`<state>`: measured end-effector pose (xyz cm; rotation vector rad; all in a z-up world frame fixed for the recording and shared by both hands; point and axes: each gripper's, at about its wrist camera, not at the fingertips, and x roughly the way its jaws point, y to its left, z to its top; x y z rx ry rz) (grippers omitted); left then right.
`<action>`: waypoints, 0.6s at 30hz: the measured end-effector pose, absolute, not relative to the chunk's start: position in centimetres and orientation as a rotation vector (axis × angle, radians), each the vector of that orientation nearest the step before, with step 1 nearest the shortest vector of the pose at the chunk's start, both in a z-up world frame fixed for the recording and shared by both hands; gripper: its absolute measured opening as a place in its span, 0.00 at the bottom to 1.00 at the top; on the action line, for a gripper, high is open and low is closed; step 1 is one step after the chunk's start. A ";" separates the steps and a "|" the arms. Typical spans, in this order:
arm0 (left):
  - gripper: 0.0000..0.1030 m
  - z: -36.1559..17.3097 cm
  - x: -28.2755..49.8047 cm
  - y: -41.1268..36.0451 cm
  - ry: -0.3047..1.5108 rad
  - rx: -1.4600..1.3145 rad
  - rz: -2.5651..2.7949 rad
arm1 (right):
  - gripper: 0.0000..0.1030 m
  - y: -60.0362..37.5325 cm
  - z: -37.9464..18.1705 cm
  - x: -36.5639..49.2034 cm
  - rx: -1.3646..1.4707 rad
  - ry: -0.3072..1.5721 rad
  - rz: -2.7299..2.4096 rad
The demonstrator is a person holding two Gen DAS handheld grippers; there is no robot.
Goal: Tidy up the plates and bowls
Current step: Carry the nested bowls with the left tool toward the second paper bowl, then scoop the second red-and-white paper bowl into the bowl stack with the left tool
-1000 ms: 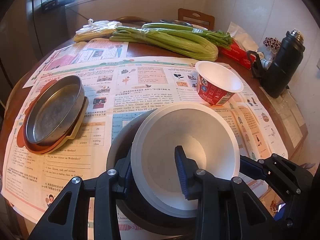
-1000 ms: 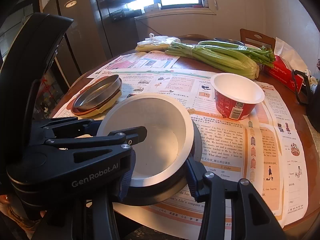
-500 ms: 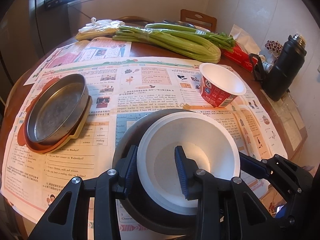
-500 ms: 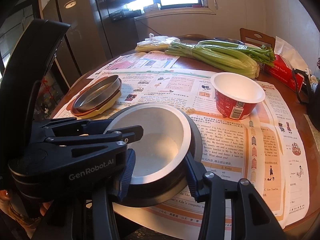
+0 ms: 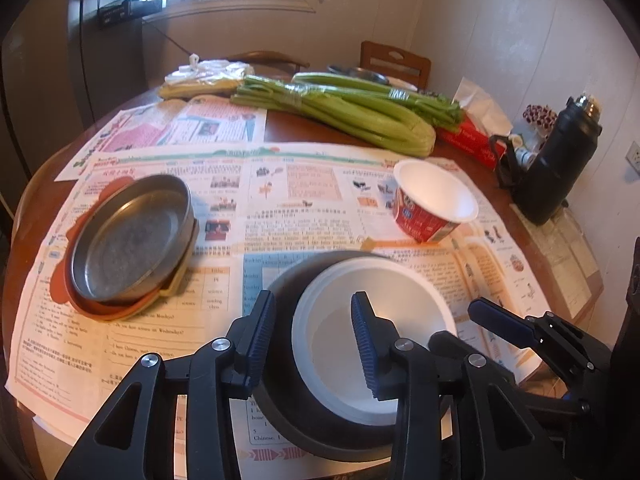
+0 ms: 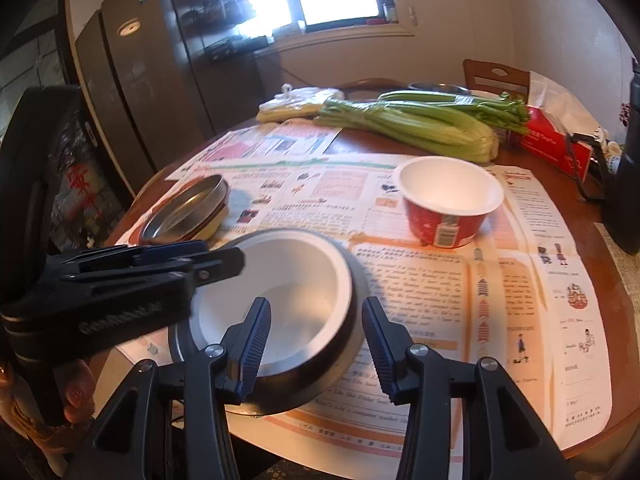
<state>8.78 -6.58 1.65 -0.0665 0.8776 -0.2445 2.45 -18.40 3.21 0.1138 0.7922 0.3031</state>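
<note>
Your left tool (image 5: 313, 334) stands with its blue ribbed fingers apart, straddling the near-left rim of the white round plastic bowl (image 5: 376, 312): one finger is outside the rim and the other inside, and neither visibly presses on the wall. That bowl sits nested in the dark grey round bowl (image 5: 280, 308), which rests on the newspaper-covered round wooden table (image 5: 280, 128). Your right tool (image 6: 316, 342) is parted too, its fingers on either side of the nested pair's near right edge; the white bowl (image 6: 280, 280) lies between and just ahead of them, and I cannot tell whether they touch it.

From the right wrist you can read "GenRobot.AI" on the left tool's black body (image 6: 120, 280), blurred; the left wrist view shows no such lettering. The newspaper (image 5: 280, 200) carries English lesson text, with "science" and "Chinese" legible from the left wrist. The red paper cup with a white inside (image 6: 452, 204) shows a barcode label only from the right wrist.

Left of the bowls, the shallow round metal pan (image 5: 128, 236) sits on an orange plate (image 5: 80, 296). Beyond lie the bunch of green celery (image 5: 352, 108), a red tissue box (image 5: 468, 136) and a black flask (image 5: 556, 168), whose full body shows only from the left wrist.
</note>
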 end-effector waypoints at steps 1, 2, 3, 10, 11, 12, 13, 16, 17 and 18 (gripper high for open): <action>0.41 1.8 8.8 -6.6 0.873 -0.066 -0.247 | 0.47 -18.7 3.4 2.5 0.121 0.786 0.297; 0.42 2.0 8.9 -6.7 0.868 -0.065 -0.248 | 0.47 -18.9 3.5 2.4 0.127 0.781 0.294; 0.45 2.2 9.0 -6.8 0.863 -0.061 -0.250 | 0.47 -19.3 3.8 2.5 0.137 0.774 0.287; 0.47 3.9 10.3 -8.1 0.834 -0.036 -0.274 | 0.47 -22.1 5.0 3.4 0.178 0.740 0.218; 0.47 4.1 10.7 -8.2 0.832 -0.032 -0.276 | 0.47 -22.5 5.1 3.7 0.185 0.737 0.207; 0.47 4.3 11.0 -8.4 0.829 -0.029 -0.279 | 0.47 -22.9 5.2 3.9 0.189 0.736 0.195; 0.47 4.6 11.4 -8.7 0.824 -0.023 -0.286 | 0.47 -23.3 5.2 4.3 0.194 0.734 0.185; 0.47 5.1 12.5 -9.5 0.817 -0.008 -0.299 | 0.47 -24.4 5.3 5.1 0.211 0.729 0.159; 0.47 5.2 12.9 -9.8 0.814 -0.005 -0.302 | 0.47 -24.7 5.3 5.5 0.214 0.730 0.149; 0.47 5.3 13.3 -10.1 0.811 -0.003 -0.304 | 0.47 -24.9 5.2 5.7 0.215 0.730 0.145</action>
